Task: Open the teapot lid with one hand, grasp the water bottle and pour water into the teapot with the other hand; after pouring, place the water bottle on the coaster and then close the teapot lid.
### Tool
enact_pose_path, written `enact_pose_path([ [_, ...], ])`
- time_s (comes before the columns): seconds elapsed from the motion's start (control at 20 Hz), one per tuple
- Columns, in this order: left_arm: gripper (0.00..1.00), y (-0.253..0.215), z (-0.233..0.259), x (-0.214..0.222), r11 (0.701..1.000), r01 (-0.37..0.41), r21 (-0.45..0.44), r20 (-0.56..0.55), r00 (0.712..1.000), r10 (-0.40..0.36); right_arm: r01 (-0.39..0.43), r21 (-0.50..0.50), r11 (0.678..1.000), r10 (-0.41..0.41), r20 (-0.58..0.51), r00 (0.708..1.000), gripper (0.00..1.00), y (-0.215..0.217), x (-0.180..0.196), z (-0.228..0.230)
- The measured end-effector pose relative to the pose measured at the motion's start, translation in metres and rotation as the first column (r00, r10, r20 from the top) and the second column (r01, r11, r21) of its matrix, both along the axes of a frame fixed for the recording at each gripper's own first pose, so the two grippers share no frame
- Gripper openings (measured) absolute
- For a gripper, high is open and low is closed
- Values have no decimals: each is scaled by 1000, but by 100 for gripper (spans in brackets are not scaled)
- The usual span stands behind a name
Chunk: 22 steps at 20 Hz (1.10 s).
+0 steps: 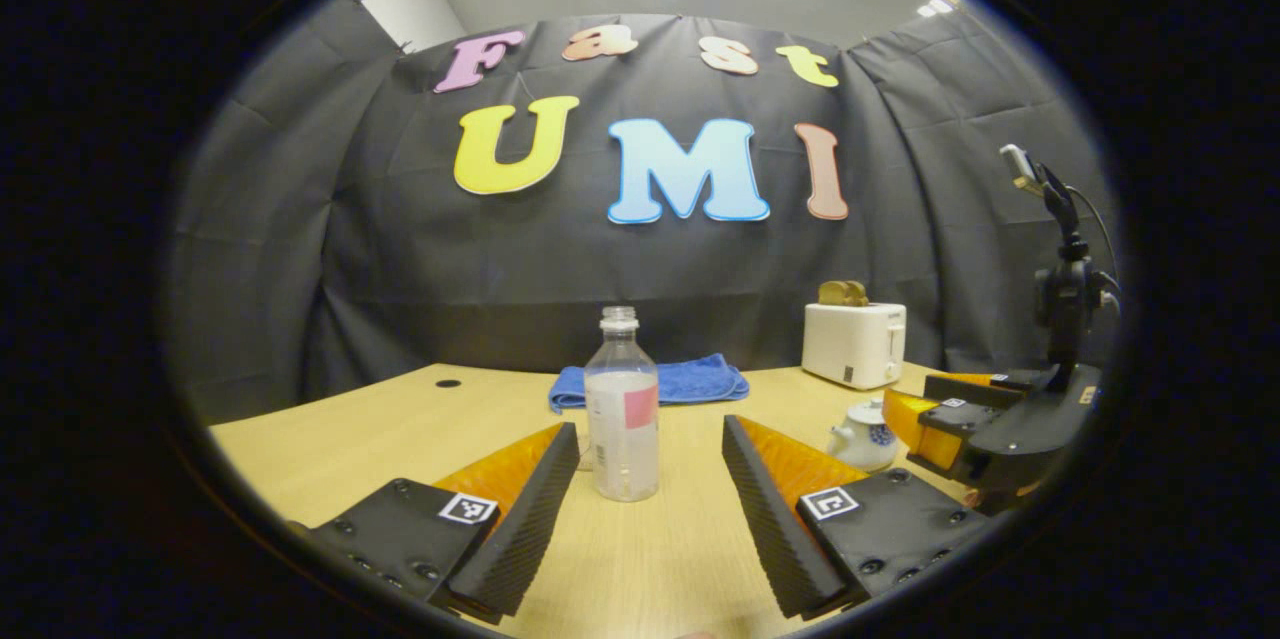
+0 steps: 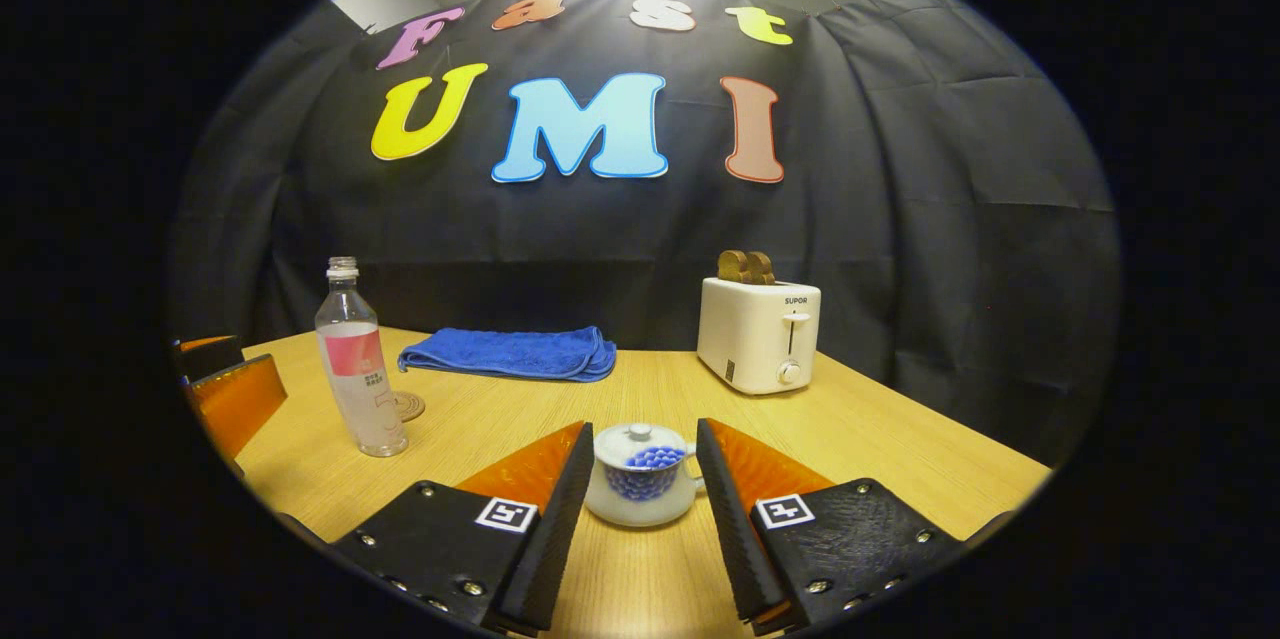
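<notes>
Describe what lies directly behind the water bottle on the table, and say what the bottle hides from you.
Behind the water bottle a small round coaster lies on the table, partly covered by the bottle; farther back is a folded blue towel. How much of the coaster is hidden cannot be told.

Recording booth, black cloth wall (image 2: 900, 219); wooden table (image 2: 900, 439), toaster (image 2: 758, 334)

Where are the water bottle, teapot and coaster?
water bottle (image 1: 621, 419), left gripper view, label area of body.
teapot (image 2: 640, 489), right gripper view, patterned belly.
coaster (image 2: 410, 406), right gripper view, exposed rim behind the bottle.
</notes>
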State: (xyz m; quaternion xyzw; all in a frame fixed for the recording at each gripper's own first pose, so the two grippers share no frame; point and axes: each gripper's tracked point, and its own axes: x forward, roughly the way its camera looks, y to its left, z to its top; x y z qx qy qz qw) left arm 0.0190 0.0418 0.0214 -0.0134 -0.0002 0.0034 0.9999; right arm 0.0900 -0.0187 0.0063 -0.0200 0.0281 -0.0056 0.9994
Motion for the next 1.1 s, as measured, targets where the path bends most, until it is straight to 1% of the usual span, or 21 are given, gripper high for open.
enact_pose_path([
  [0.1, 100, 4, -2, 1, 1000, -4, -12, -11, 1000, 4, -6, 16, 1000, 6, -18, 1000, 65, 1, 12, -3],
  [0.35, 100, 10, -9, 8, 1000, -16, -1, -27, 1000, 16, 0, 22, 1000, 1, -53, 999, 65, -4, 33, -14],
  [0.5, 100, 8, -15, 12, 1000, -9, -9, -40, 999, 9, -10, 17, 1000, 10, -52, 999, 65, -1, 37, -14],
  [0.55, 100, 8, -17, 15, 1000, -7, -9, -43, 999, 7, -12, 11, 1000, 13, -47, 999, 64, 1, 40, -14],
  [0.6, 100, 8, -17, 17, 1000, -6, -8, -44, 999, 5, -14, 4, 1000, 14, -52, 999, 61, 1, 41, -15],
  [0.7, 100, 8, -18, 20, 1000, -5, -2, -47, 999, 5, -17, 8, 1000, 17, -51, 999, 61, 2, 41, -11],
  [0.75, 100, 9, -20, 20, 1000, -5, -2, -48, 999, 5, 1, 5, 1000, -1, -48, 999, 42, -1, 55, -18],
  [0.8, 100, 9, -21, 21, 1000, -6, -4, -49, 999, 5, 7, 10, 1000, -6, -50, 999, 24, -3, 46, -14],
  [0.85, 100, 10, -23, 20, 1000, -8, -9, -51, 999, 8, 1, 10, 1000, -1, -48, 999, 19, -1, 42, -14],
  [1.0, 100, 8, -28, 23, 1000, -2, -26, -63, 998, 0, -2, 9, 1000, 2, -48, 999, 19, -1, 44, -16],
  [1.1, 100, 8, -27, 23, 1000, 1, -21, -62, 998, -2, -4, -1, 1000, 4, -49, 999, 19, -1, 45, -15],
])
